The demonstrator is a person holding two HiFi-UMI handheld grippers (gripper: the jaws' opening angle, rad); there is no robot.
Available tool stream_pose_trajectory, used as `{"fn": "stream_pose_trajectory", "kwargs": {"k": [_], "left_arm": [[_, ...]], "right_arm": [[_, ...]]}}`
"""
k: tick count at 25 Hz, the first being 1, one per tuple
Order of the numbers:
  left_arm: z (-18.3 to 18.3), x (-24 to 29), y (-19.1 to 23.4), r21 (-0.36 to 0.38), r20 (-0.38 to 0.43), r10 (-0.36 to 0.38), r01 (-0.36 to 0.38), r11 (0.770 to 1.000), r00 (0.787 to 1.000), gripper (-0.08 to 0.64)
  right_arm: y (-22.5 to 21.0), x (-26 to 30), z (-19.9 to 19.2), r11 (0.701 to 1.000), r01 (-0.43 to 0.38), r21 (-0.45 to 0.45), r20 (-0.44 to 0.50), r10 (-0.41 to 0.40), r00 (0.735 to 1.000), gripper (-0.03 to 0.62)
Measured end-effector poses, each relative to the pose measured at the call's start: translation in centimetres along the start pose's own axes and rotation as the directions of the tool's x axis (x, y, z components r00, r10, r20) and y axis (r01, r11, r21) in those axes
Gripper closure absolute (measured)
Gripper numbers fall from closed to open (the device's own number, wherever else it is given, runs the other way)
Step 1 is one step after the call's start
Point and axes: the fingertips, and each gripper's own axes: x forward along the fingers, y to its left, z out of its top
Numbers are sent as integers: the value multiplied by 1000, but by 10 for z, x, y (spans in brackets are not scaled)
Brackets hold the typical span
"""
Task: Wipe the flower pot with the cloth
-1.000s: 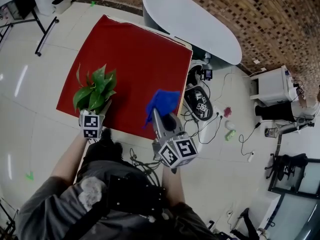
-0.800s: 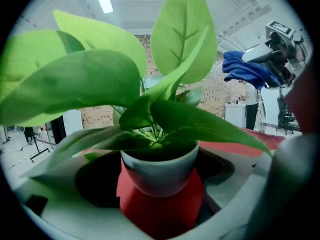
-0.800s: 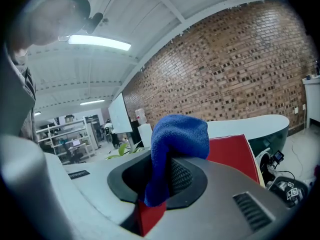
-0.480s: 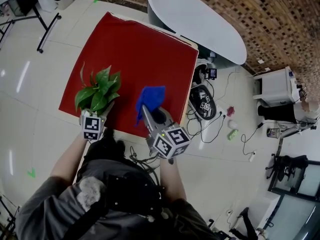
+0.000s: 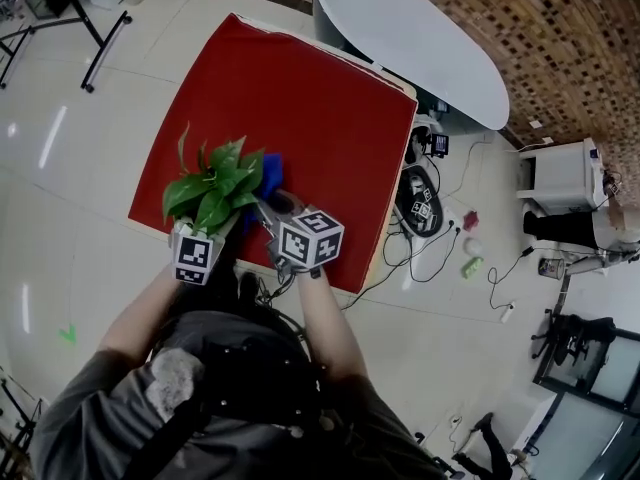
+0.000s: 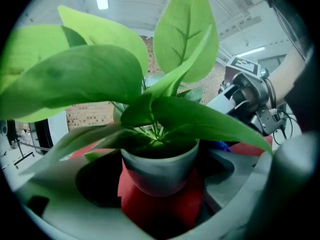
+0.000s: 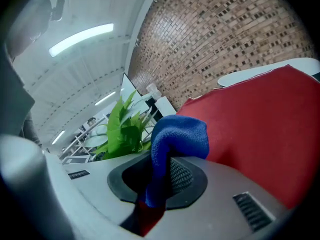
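Seen from above, a person stands at the lower edge of a red worktop that fills the upper middle of the frame, holding a tool in each hand. The left tool, at centre left, reaches in under the broad green leaves of a houseplant at the worktop's near left corner. In the left gripper view the grey flower pot stands upright on the red surface between this tool's jaws, which are spread to either side of it. Red shows below the pot, and it is unclear whether either jaw touches it. The right tool sits just right of the plant, its marker cube close beside the left tool's cube. Its jaws are pressed together on a blue cloth, which rises from between them and folds over in a rounded bunch. In the head view the cloth shows as a blue patch at the right edge of the leaves, near the pot. Whether it touches the pot cannot be told. A white oval table stands beyond the worktop at upper right, and cables lie on the pale tiled floor to the right.
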Motion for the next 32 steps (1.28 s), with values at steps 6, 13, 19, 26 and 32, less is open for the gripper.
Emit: {"fn": "stream_pose_trajectory", "kwargs": {"k": [6, 13, 19, 26, 32], "left_arm": [[-6, 0, 12, 21, -20, -113, 114, 993, 993, 85], [-2, -2, 8, 66, -33, -243, 245, 967, 969, 86], [0, 1, 5, 118, -48, -347, 351, 929, 937, 83], [-2, 2, 1, 226, -78, -350, 358, 906, 934, 84], [-20, -24, 16, 77, -104, -204, 212, 974, 973, 83]], "right_arm": [[-15, 32, -14, 1000, 13, 13, -98, -11, 995, 517], [-27, 38, -23, 997, 54, 51, -121, -48, 992, 517], [-35, 40, -33, 988, 126, -87, -194, -141, 971, 517], [-40, 26, -25, 984, 162, -78, -125, -171, 977, 517], [-40, 10, -25, 989, 108, -102, -153, -123, 981, 517]]}}
